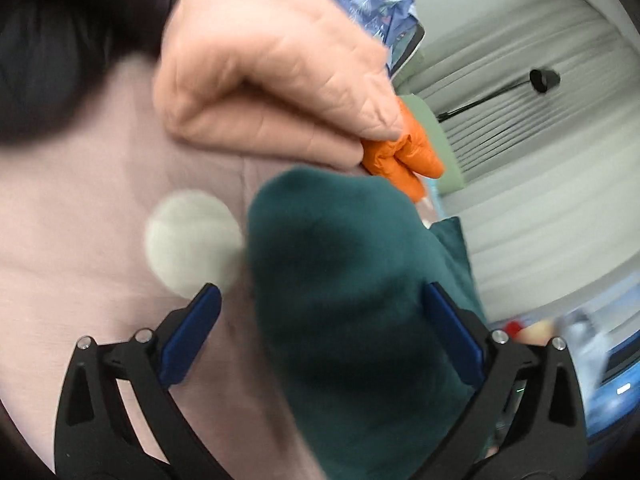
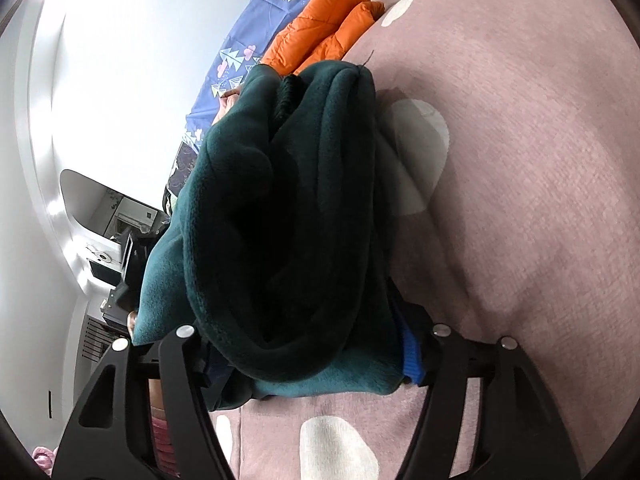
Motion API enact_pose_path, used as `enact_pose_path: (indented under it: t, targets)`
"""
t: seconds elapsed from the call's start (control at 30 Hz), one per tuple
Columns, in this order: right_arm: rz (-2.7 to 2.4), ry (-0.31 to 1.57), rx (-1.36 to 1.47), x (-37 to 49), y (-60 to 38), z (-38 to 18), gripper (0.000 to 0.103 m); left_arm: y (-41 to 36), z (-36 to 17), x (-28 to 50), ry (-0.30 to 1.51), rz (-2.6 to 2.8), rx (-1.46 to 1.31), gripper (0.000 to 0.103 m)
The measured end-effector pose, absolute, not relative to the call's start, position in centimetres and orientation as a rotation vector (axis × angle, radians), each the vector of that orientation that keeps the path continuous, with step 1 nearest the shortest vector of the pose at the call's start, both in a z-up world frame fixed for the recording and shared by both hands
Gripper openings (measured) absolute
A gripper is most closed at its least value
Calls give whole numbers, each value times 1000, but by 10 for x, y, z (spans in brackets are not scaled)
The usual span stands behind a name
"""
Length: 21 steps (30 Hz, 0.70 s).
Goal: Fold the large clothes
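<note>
Surface: bed under a dusty-pink blanket (image 2: 540, 160) with pale spots; pale wall and curtains behind.
Garment: dark green fleece (image 2: 280, 200), bunched in thick rolled layers, lifted partly off the blanket between the two tools.
Left gripper (image 1: 320, 320): blue pads spread wide, fleece (image 1: 352, 300) filling the gap and touching the right-hand pad; no firm pinch visible.
Right gripper (image 2: 308, 356): jaws set fairly wide, stuffed with fleece; one blue pad (image 2: 412, 356) pressed against cloth; whether truly clamped, cannot tell.
Progress: judged somewhere in the middle; fabric doubled over on itself but loose and lumpy, no flat folded stack yet.
Left to do: probably lay down, square the edges, smooth, finish the folds.
Around: orange puffer jacket (image 2: 324, 32) just beyond the fleece; blue patterned sheet (image 2: 248, 40) behind; peach padded cloth (image 1: 272, 64) close above the left tool; black lamp (image 1: 540, 80) far off.
In the way: peach cloth and orange jacket crowding the far side, limiting room to spread the fleece.
</note>
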State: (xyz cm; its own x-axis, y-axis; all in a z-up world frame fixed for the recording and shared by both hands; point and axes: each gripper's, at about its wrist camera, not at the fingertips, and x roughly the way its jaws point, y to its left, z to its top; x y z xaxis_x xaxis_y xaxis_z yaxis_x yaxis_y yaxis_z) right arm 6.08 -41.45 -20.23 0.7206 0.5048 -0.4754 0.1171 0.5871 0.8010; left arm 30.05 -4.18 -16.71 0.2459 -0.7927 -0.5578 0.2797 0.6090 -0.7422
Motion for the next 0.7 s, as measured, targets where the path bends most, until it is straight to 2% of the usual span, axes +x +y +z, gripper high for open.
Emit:
enact_pose_path:
  t: [0.2,0.23,0.27,0.37,0.53,0.7]
  targets:
    - [273,755,939,73,-414,-203,74,-80,-183,311,1059,-838,-517,101]
    - [278,751,930,75,-413,-202,73,-86,-182,310,1043,-837,-504,98]
    - [280,748,927,77,-411,-201,68,-90,-176,306,1017,-838,-481,89]
    - [278,719,900,71,-409,-192,55,-94,-147,287,924,-847,-407,78]
    - [300,616,824,56,-408,-164,45,-111,-76,248,720,-957,-290,72]
    - [295,497,768,33,-425,-131,44,-164,-14,227,608,-1049,-179,72]
